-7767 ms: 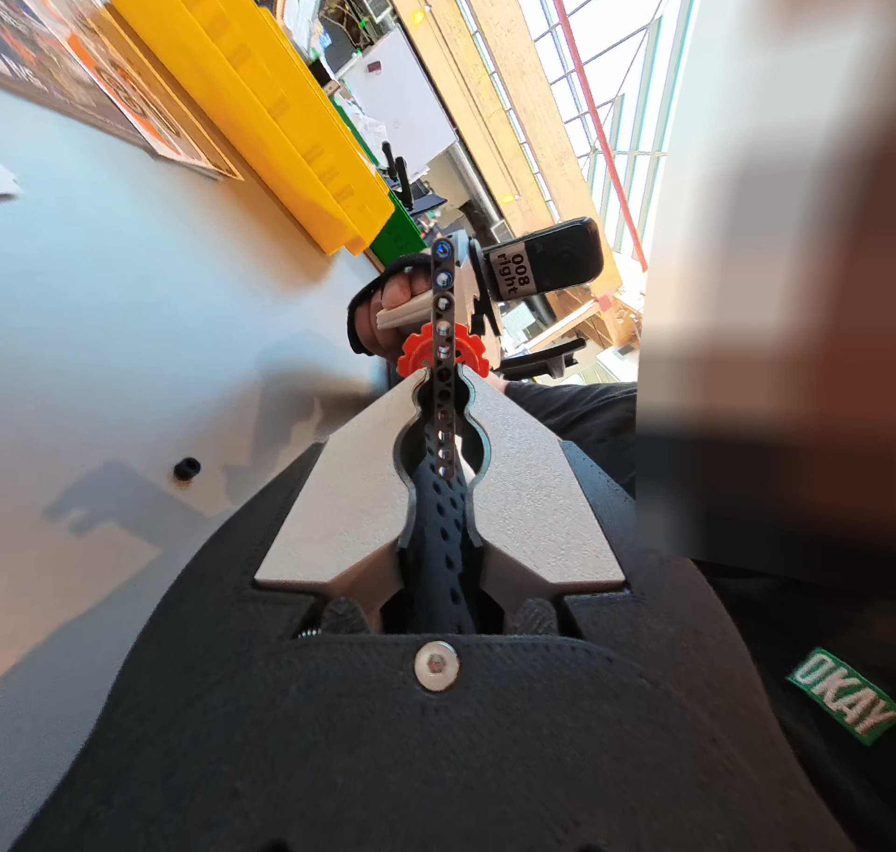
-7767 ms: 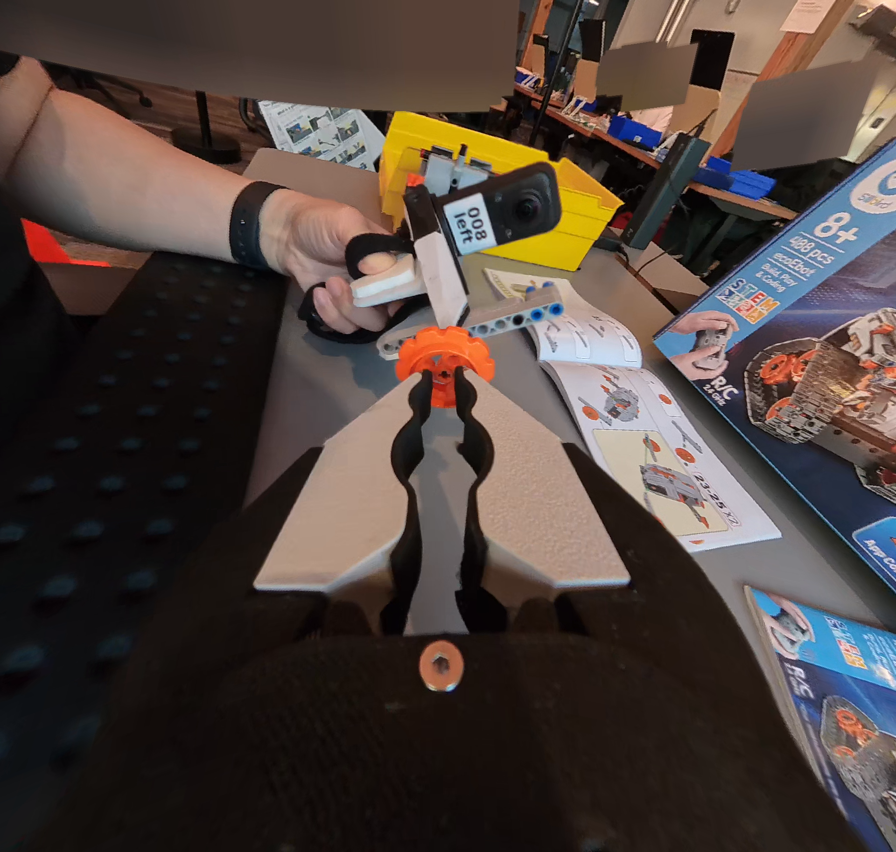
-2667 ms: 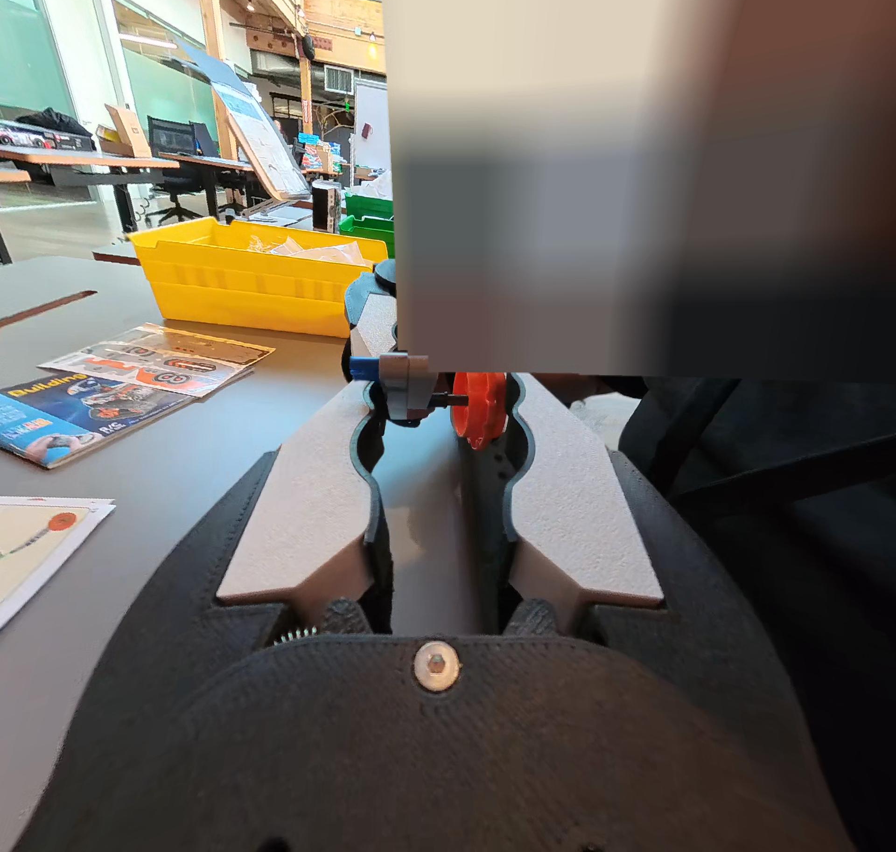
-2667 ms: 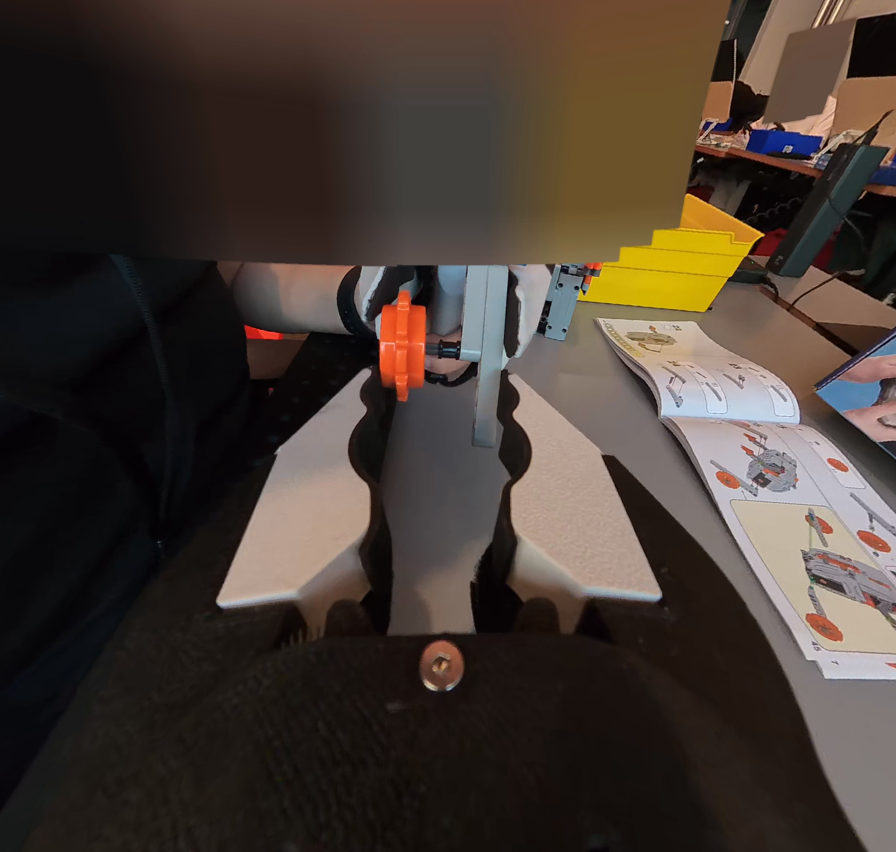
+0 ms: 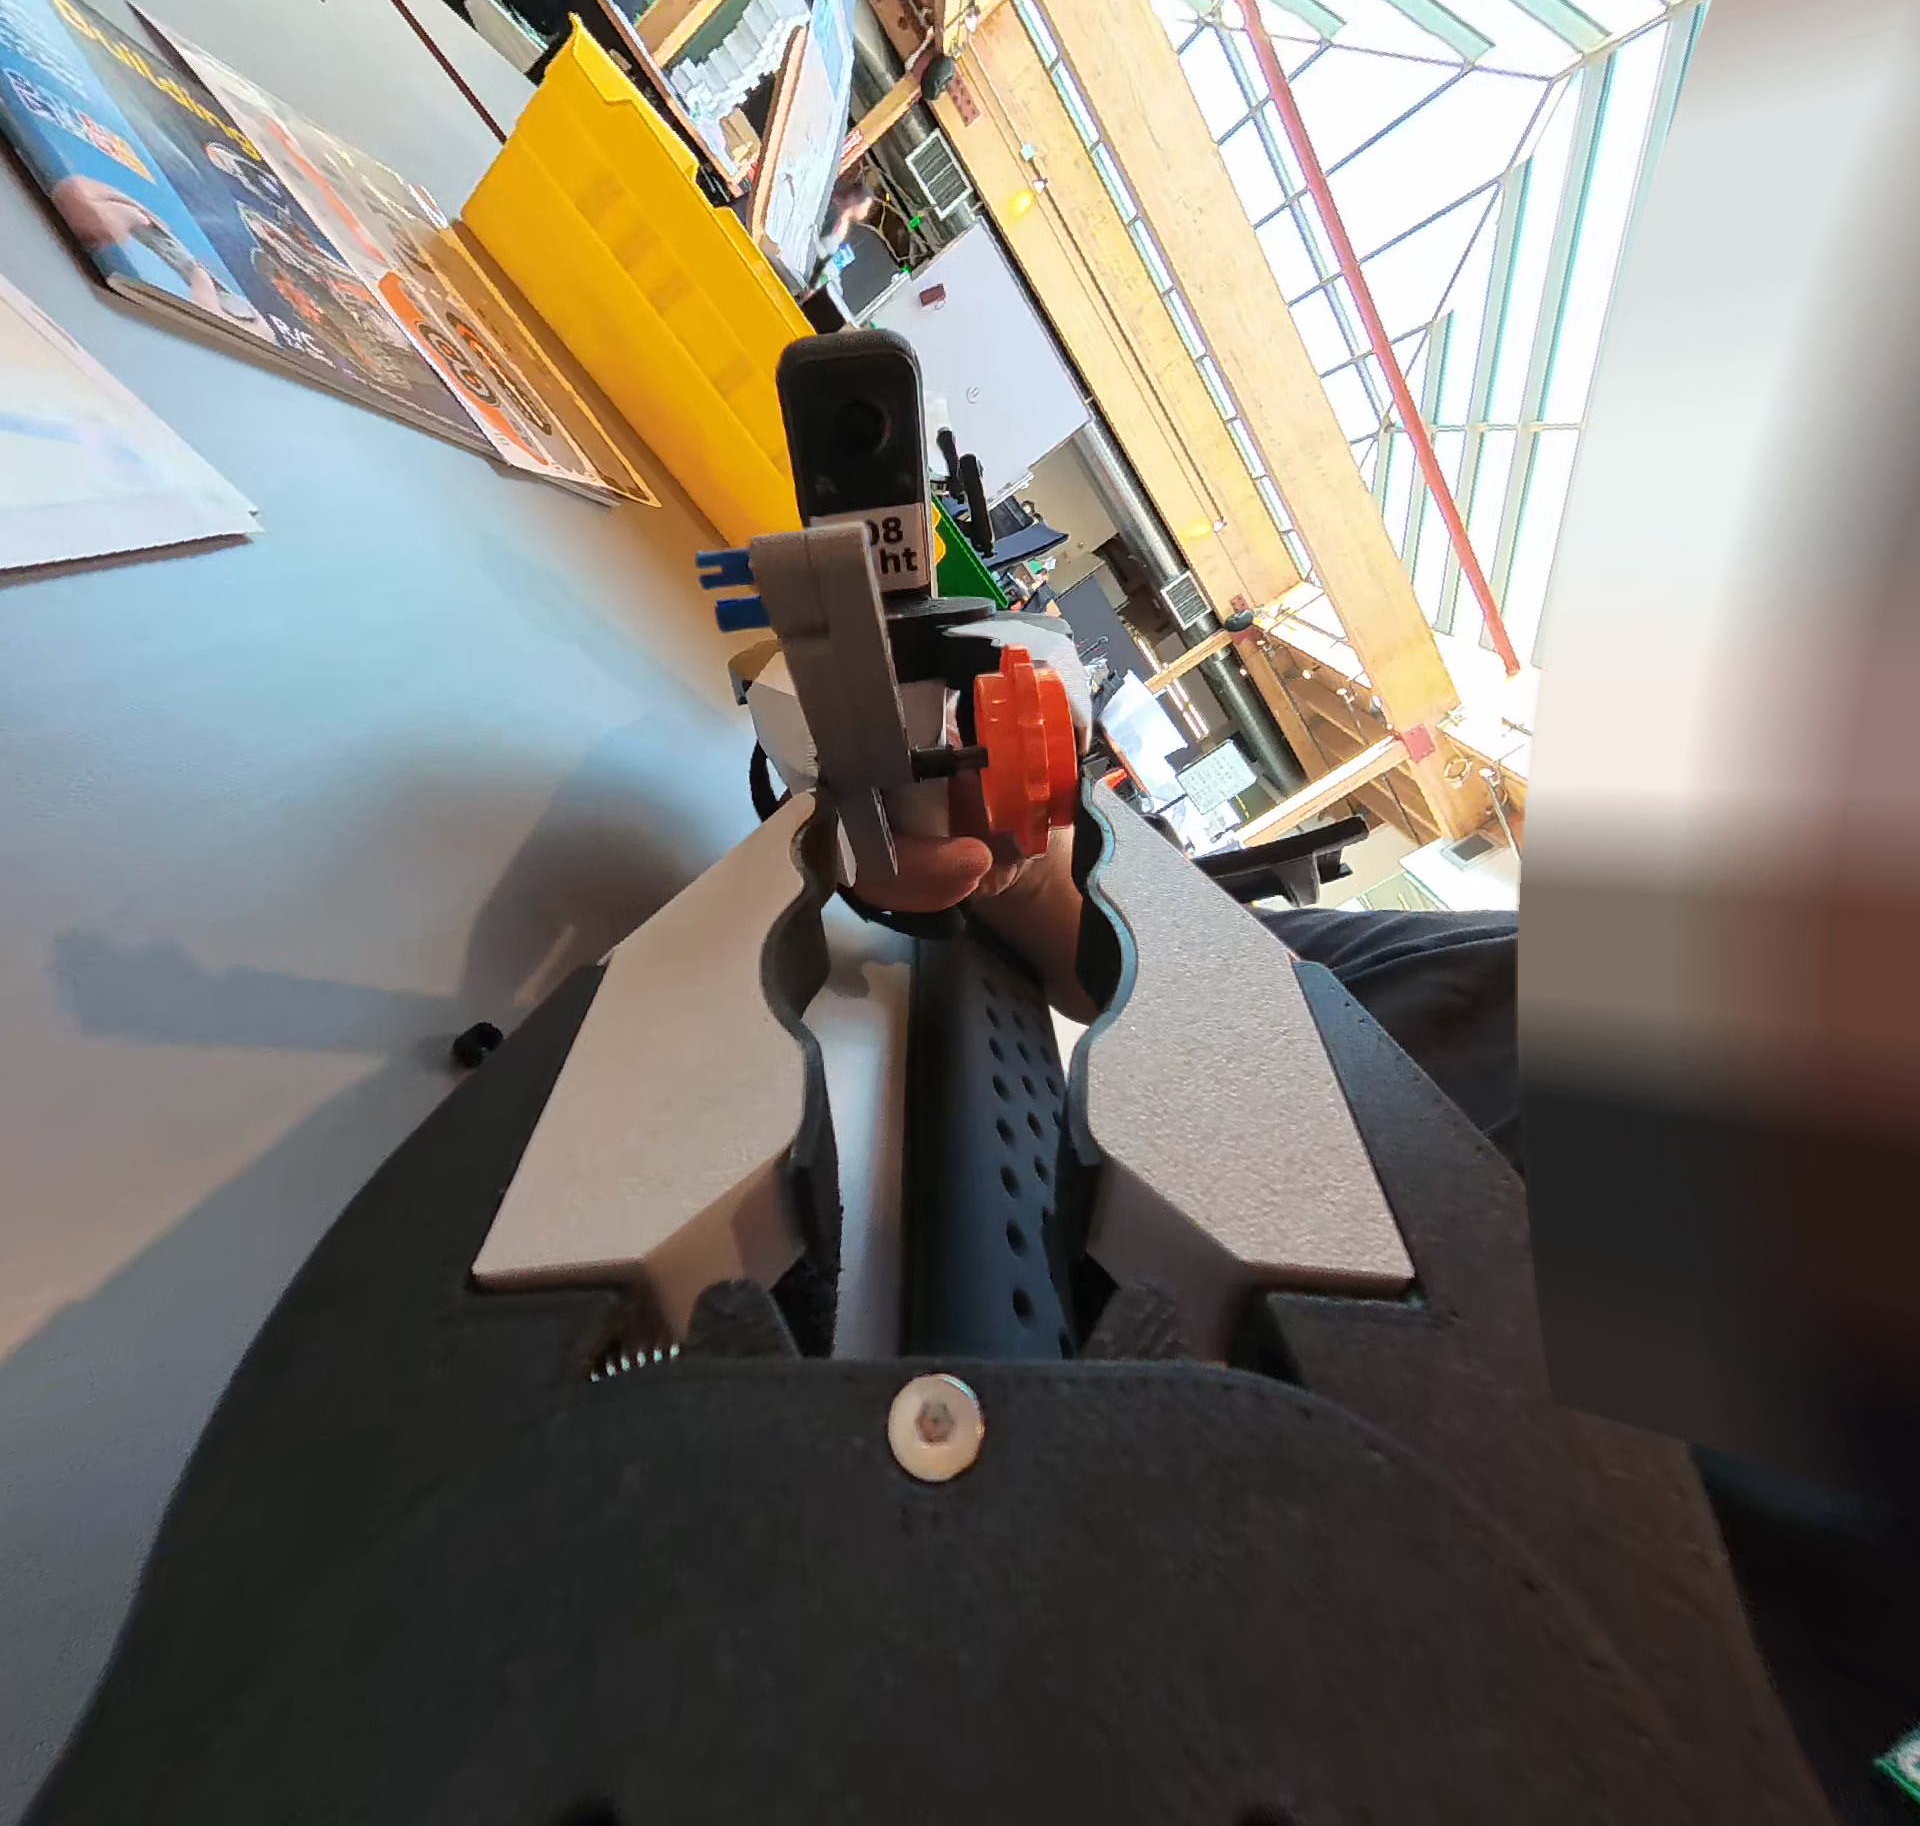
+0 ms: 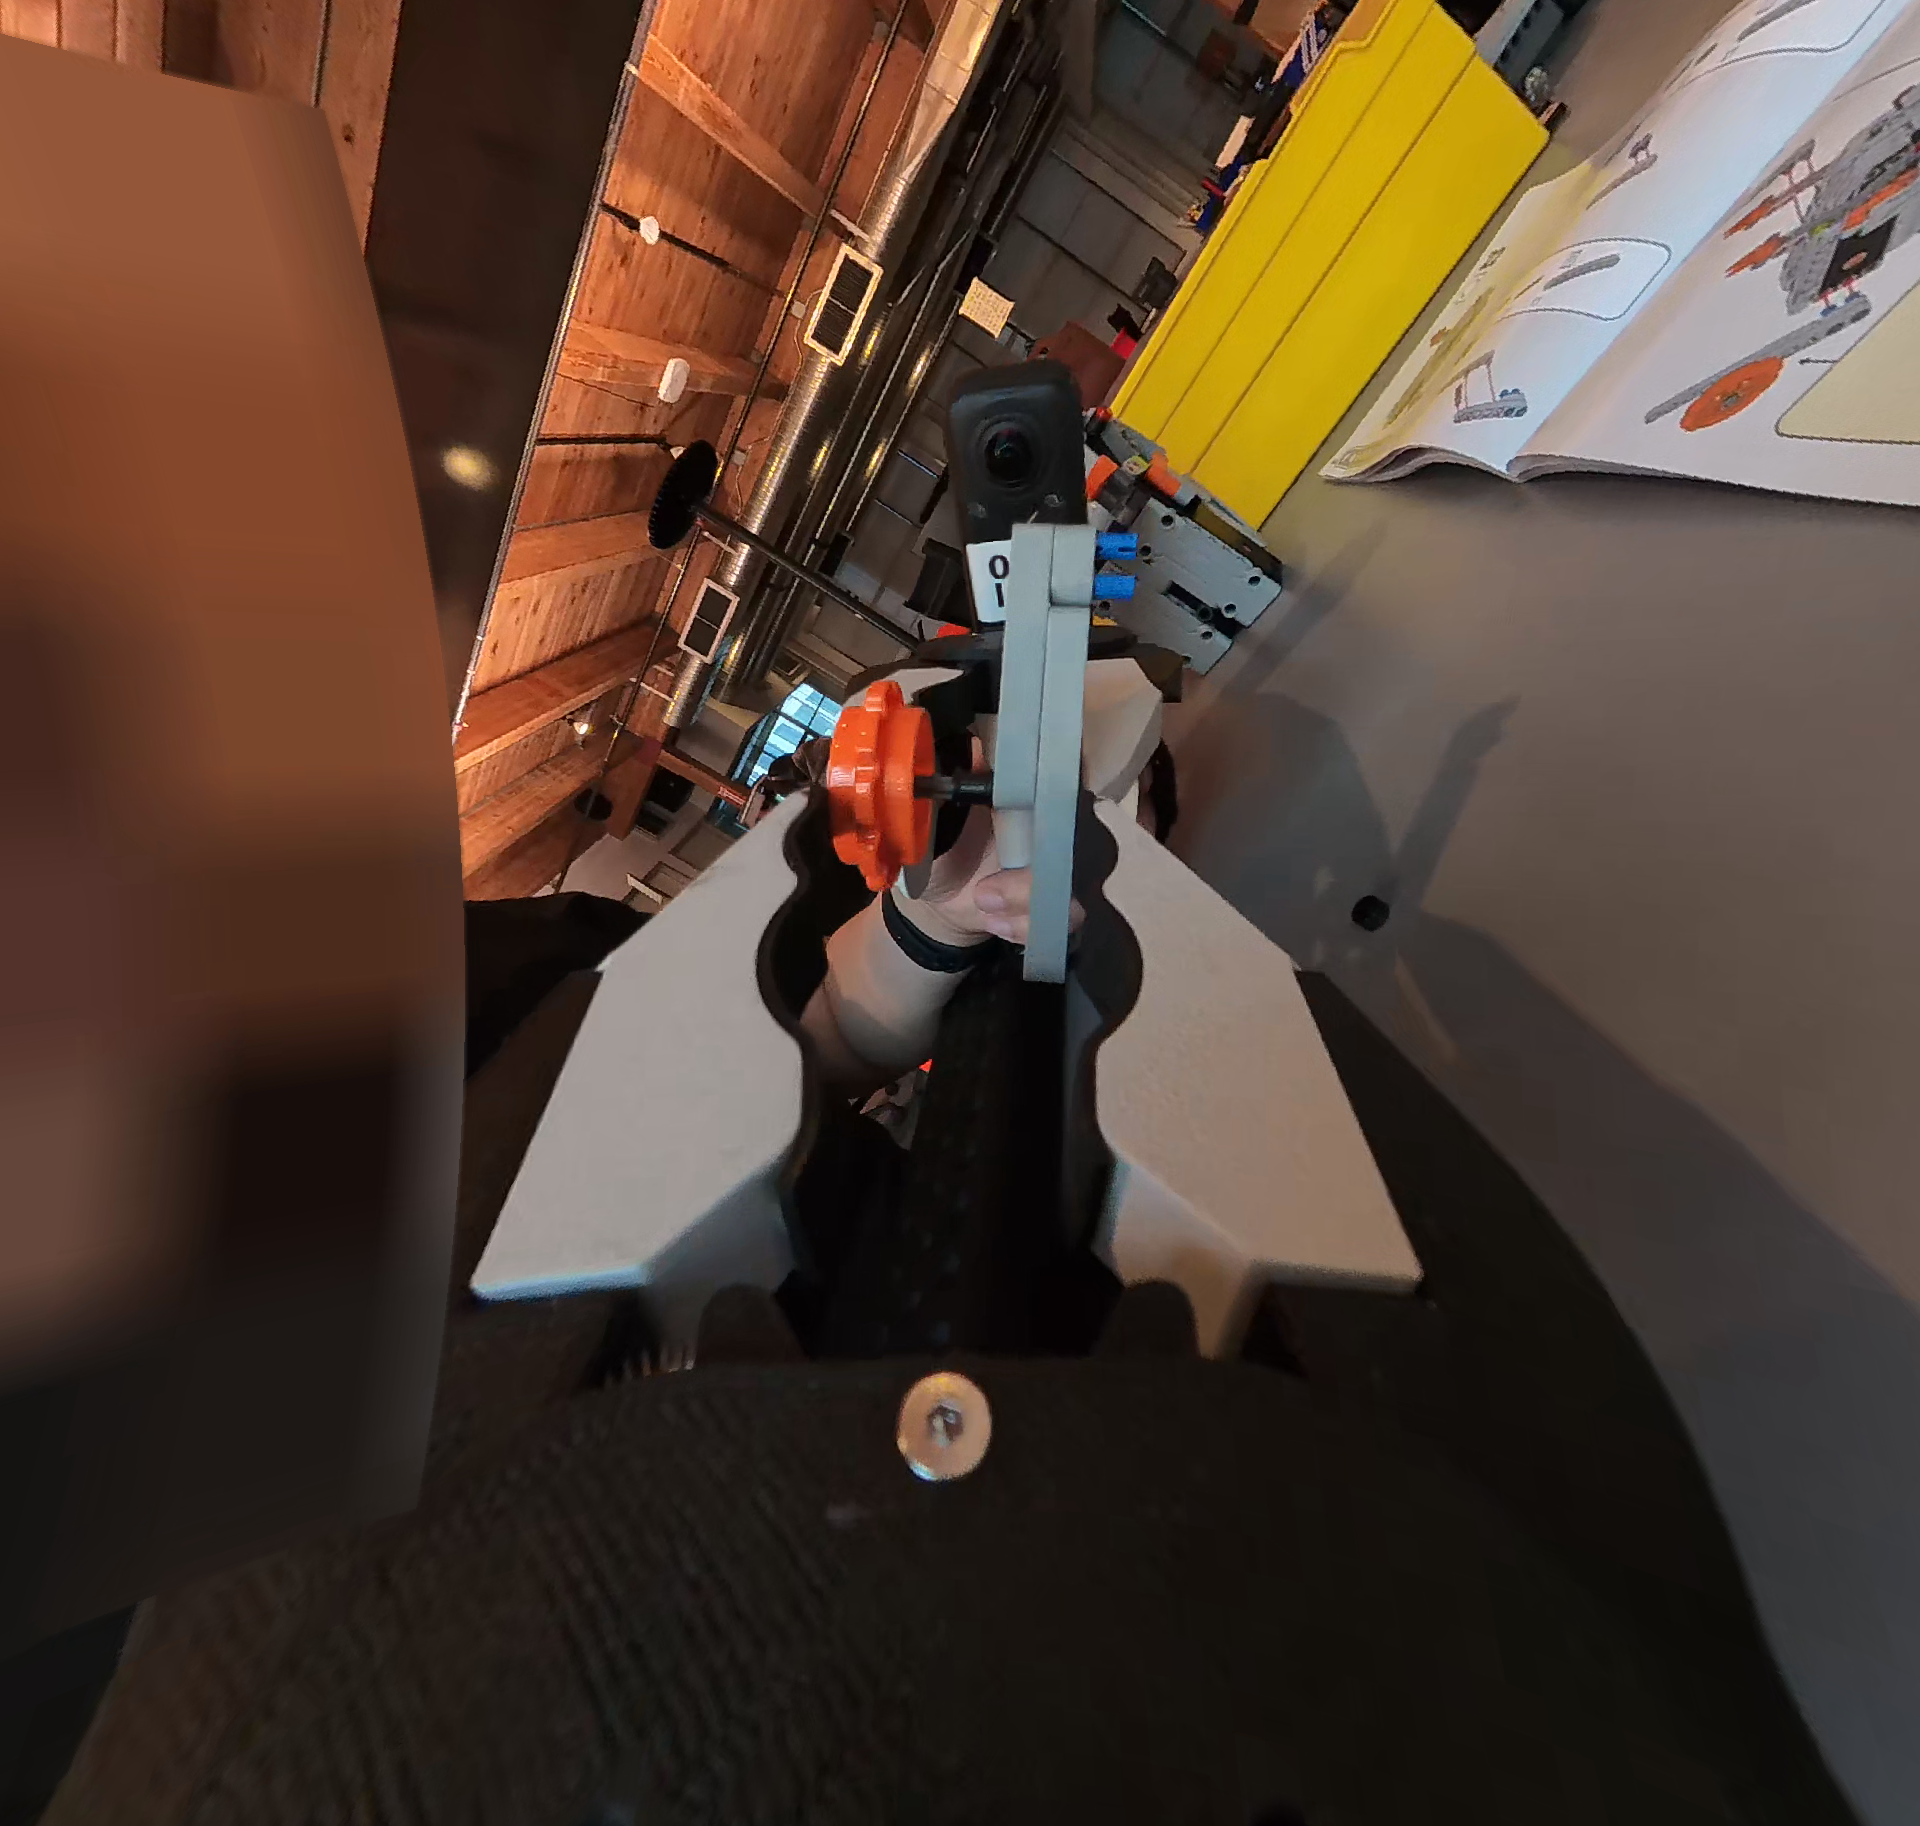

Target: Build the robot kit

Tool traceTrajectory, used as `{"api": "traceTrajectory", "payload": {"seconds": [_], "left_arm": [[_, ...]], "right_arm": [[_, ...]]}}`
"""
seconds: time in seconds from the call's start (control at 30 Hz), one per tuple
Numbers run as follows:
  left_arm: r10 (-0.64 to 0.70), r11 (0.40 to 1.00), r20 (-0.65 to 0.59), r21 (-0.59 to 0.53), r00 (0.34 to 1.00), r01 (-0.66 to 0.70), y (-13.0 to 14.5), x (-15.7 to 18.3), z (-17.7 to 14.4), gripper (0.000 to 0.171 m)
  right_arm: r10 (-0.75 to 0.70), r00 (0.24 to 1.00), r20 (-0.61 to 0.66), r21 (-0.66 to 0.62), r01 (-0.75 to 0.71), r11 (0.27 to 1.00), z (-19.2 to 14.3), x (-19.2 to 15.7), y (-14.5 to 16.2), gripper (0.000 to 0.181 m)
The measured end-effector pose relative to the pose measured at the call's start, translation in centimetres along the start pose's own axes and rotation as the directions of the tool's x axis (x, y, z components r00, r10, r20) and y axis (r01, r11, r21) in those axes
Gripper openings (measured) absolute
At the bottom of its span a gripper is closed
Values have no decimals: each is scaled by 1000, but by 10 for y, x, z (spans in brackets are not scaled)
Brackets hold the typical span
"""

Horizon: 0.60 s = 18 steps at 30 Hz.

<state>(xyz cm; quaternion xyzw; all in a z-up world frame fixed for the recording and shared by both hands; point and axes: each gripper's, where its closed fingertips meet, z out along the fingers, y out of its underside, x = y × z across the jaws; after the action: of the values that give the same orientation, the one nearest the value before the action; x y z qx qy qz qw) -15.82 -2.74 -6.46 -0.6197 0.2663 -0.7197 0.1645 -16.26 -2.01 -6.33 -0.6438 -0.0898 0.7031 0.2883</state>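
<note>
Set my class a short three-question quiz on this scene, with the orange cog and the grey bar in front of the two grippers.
1. True or false: the orange cog lies flat on the table.
2. What colour is the big bin at the back of the table? A red, B yellow, C white.
3. What colour are the two pegs sticking out near the far end of the grey bar?

Key: 1 false, it sits on a black pin stuck in the grey bar, up off the table. 2 B. 3 blue.
</note>
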Motion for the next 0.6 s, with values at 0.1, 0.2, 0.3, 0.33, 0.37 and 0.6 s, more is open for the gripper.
{"api": "traceTrajectory", "payload": {"seconds": [0.1,0.2,0.3,0.33,0.37,0.6], "left_arm": [[-28,999,-15,16,999,29,-2,1,-1,44],[-59,998,-23,33,998,60,-4,0,-1,44],[-45,998,-28,36,999,46,-4,1,-2,26],[-31,999,-43,27,999,32,-4,4,-2,13],[-19,1000,-39,22,999,19,-3,4,-1,13],[-24,999,-64,32,998,26,-5,9,-2,13]], "right_arm": [[-29,1000,-6,-8,29,1000,1,-1,0,44],[-57,998,-24,-8,57,998,2,0,0,44],[-57,997,-50,-2,57,998,0,5,-1,45],[-76,994,-80,-11,76,997,-1,10,0,45],[-88,992,-88,-19,86,996,-1,11,1,45],[-67,996,-58,-13,66,998,1,7,0,45]]}}
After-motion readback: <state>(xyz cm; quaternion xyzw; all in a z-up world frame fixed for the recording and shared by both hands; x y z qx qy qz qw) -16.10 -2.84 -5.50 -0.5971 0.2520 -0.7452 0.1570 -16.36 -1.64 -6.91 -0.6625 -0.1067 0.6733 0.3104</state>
